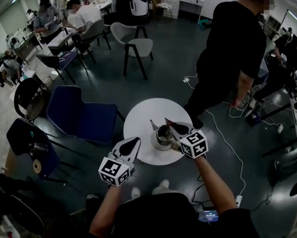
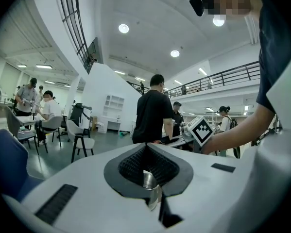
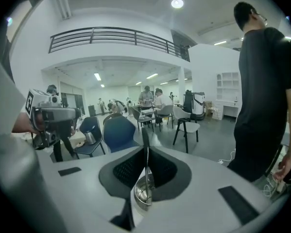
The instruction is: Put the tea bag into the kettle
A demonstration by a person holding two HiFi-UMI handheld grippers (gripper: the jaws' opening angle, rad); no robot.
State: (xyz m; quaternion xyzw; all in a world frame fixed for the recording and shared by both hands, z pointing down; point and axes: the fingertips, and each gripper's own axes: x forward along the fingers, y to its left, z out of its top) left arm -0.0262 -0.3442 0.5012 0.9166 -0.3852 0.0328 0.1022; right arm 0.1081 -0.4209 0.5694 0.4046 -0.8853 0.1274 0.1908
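Two hand-held grippers meet over a small round white table (image 1: 138, 117) low in the frame, on a dark grey floor (image 1: 168, 73). The right gripper (image 1: 174, 127) is clamped on a thin flat piece, seemingly the tea bag (image 1: 168, 121), seen edge-on in its own view and poised just above the steel kettle (image 1: 163, 135) at the table's centre. The left gripper (image 1: 133, 144) hovers at the table's lower-left edge with its jaws drawn together on nothing. A blue chair (image 1: 81, 115) stands just left of the table. A white cable (image 1: 227, 143) trails across the floor to the right. A person in black (image 1: 232, 48) stands at upper right, close to the table. A grey chair (image 1: 138, 46) sits beyond. Seated people (image 1: 84, 14) work at desks in the far upper left.
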